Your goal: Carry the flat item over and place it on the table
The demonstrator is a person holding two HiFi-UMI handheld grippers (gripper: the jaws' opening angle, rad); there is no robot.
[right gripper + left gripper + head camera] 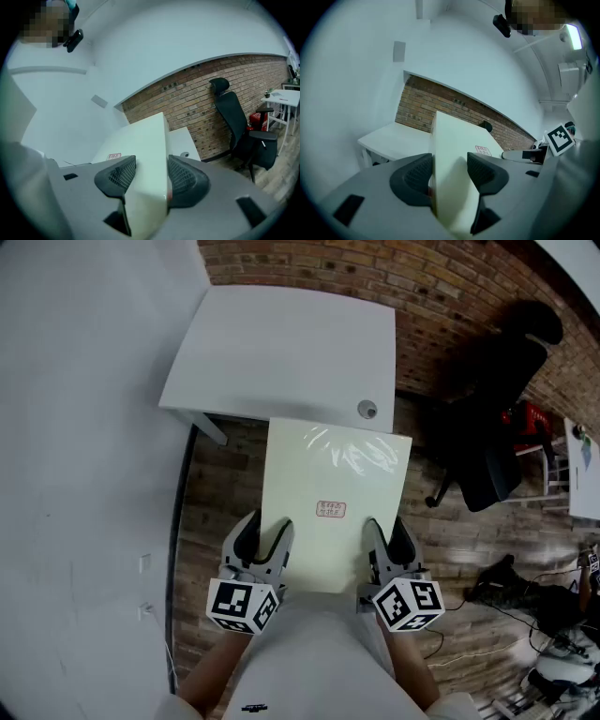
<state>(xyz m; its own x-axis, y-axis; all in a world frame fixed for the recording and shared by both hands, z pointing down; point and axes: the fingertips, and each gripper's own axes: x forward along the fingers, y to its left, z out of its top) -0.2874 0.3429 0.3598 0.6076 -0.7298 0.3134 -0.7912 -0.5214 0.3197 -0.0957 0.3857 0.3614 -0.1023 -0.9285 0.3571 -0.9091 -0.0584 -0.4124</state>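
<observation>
1. Head view: a white wall [84, 474] fills the left side, a brick wall [375, 268] runs along the far side, and a wooden floor [220, 521] lies below.
2. The white table [281, 352] stands at far centre, its left end against the white wall.
3. The flat panel [333, 474] (cream-white, rectangular) is held in the air above the floor. Its far edge sits at the table's near edge; whether they touch cannot be told.
4. A black office chair [492, 427] stands to the right, near the brick wall.
5. The left gripper [264, 531] pinches the panel's near-left edge, with one pad pressed on each face (confirmed in the left gripper view).
6. The right gripper [389, 532] pinches the near-right edge the same way.
7. A small red-printed label [331, 510] lies on the panel's upper face, between the two grippers.
8. A round grommet [367, 410] sits in the table's near-right corner, just beyond the panel's far edge.
</observation>
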